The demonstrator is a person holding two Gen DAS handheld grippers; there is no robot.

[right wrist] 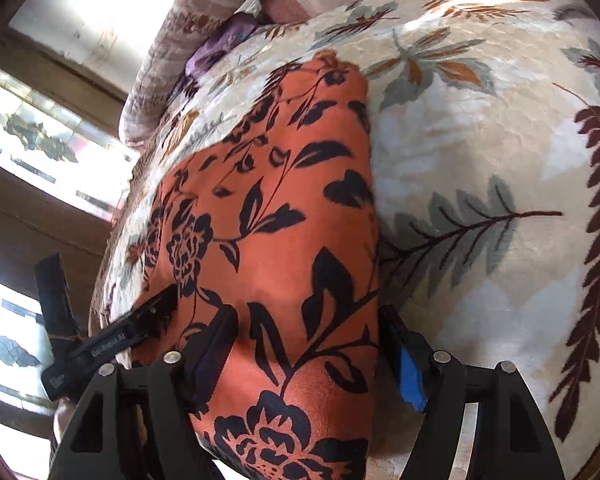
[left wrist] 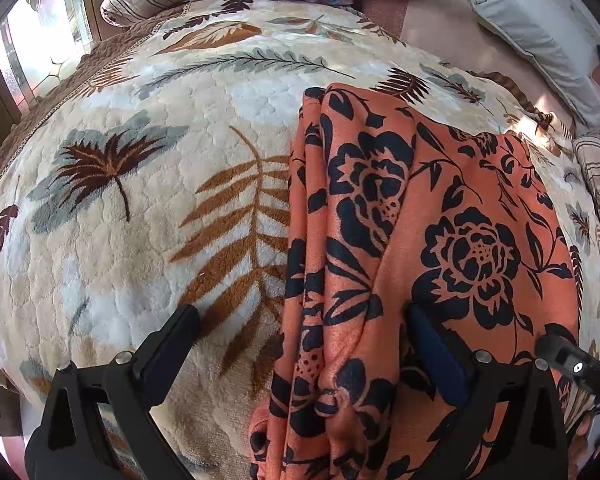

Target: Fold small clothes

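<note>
An orange garment with a black flower print (left wrist: 440, 216) lies folded into a long strip on a plush cream bed blanket patterned with brown and grey leaves (left wrist: 140, 240). The left hand-held gripper (left wrist: 304, 316) hangs over the garment's bunched, pleated left edge, fingers wide apart, gripping nothing. Only this view shows the pale grey pillow (left wrist: 532, 32) at the bed's far right. The right wrist view shows the right hand-held gripper (right wrist: 306, 320), fingers apart, straddling the smooth, velvety cloth (right wrist: 268, 216) without pinching it, one blue pad (right wrist: 410, 372) visible. A striped quilted roll (right wrist: 168, 52) lies beyond.
</note>
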